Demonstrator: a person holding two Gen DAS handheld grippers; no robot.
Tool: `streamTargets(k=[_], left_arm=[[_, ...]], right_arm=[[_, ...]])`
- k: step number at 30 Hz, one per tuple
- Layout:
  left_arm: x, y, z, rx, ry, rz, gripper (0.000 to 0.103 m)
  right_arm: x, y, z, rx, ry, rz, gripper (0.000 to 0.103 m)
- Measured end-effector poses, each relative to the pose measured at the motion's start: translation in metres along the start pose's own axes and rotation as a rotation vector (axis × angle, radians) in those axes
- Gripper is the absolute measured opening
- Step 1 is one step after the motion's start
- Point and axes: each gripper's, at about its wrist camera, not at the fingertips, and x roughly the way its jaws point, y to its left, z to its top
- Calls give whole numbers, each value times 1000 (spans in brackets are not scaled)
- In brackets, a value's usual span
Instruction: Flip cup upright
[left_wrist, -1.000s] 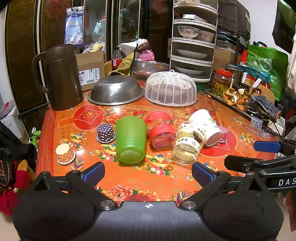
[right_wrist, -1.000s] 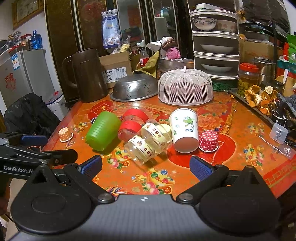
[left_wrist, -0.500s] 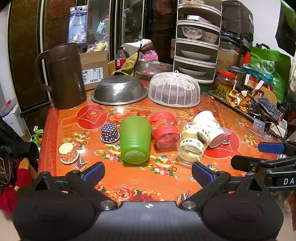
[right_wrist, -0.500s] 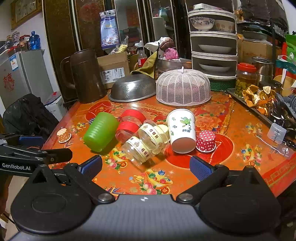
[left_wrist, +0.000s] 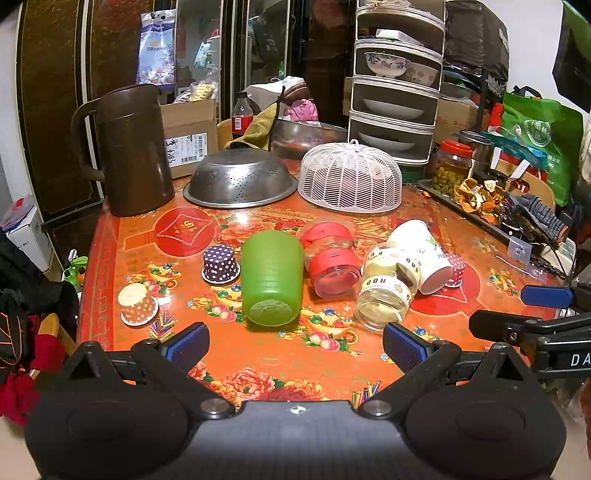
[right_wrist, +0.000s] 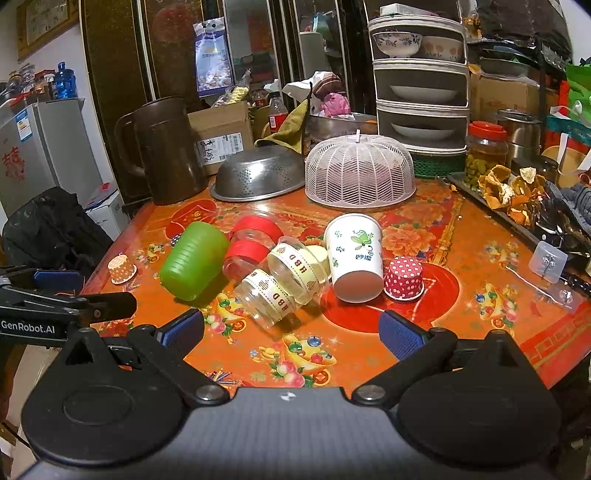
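A green plastic cup (left_wrist: 271, 275) lies on its side on the orange table, base toward me; it also shows in the right wrist view (right_wrist: 194, 266). A white paper cup (right_wrist: 355, 256) lies on its side to the right, base toward the right gripper; it also shows in the left wrist view (left_wrist: 421, 254). Two red-lidded jars (left_wrist: 330, 258) and two clear HBD jars (right_wrist: 284, 282) lie between them. My left gripper (left_wrist: 293, 345) is open and empty, just short of the green cup. My right gripper (right_wrist: 291, 334) is open and empty, short of the HBD jars.
Small polka-dot paper cups stand upside down: purple (left_wrist: 219, 264), orange (left_wrist: 136, 304), red (right_wrist: 404, 277). At the back stand a brown jug (left_wrist: 129, 147), a steel colander (left_wrist: 240, 181) and a white mesh food cover (left_wrist: 349, 182). A tray of peels (right_wrist: 517, 192) lies at the right.
Both grippers have moved slightly forward toward the table, so the cups sit a little nearer and lower in view. Nothing on the table has moved.
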Motion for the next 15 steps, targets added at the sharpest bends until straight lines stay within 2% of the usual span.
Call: streamTargets(k=[15], left_arm=[[4,0,0,-1,8,5,101]], right_arm=[[1,-1,-2,4,3,0,102]])
